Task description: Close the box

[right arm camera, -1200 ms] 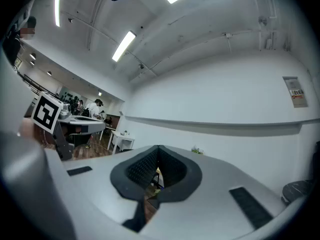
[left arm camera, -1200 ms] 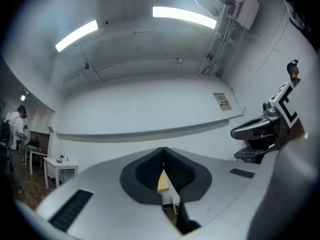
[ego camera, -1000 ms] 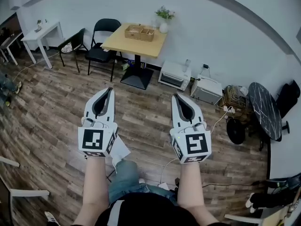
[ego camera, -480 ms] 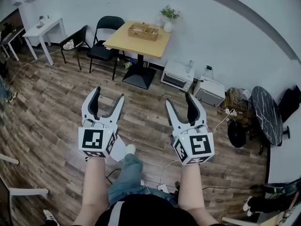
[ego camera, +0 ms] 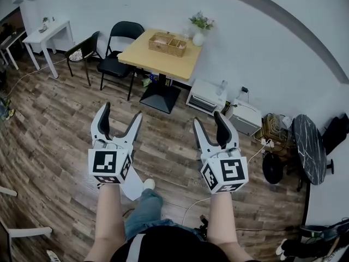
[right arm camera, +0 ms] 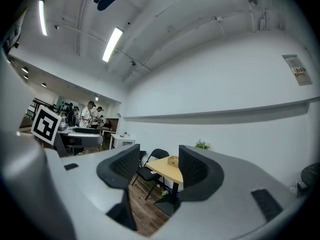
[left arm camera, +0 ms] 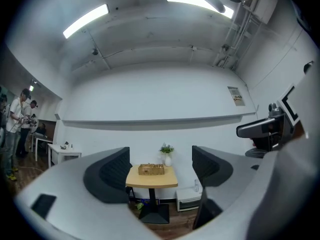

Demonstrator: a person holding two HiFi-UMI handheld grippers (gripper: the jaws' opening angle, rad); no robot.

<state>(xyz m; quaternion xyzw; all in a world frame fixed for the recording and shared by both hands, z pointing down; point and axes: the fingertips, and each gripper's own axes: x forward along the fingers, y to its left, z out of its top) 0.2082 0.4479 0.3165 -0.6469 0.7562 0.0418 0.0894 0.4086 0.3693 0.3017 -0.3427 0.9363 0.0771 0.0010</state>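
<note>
In front of the person, above the wood floor, the left gripper hangs with its jaws opening wide and nothing between them; its own view shows only the distant room in the gap. The woven box sits well apart from both grippers, on the far half of the yellow table by the white wall, near a potted plant. The right gripper is level with the left, its jaws opening too and equally empty.

The step in hand looks like the approach, so nothing of the closing is done yet. To do it well, I would walk up to the table's near edge past the black folding chair and keep both pairs of jaws spread on the way. Only then is it worth lowering them, once the top of the box can be read. From here its inside seems split into compartments, but where a lid or flaps hinge is too small to tell. One gripper steadying the wall while the other swings the cover should keep so light a box from sliding.

As for writing, each gripper's cube bears only black-and-white square markers. A small wall sign shows print too fine to read.
</note>
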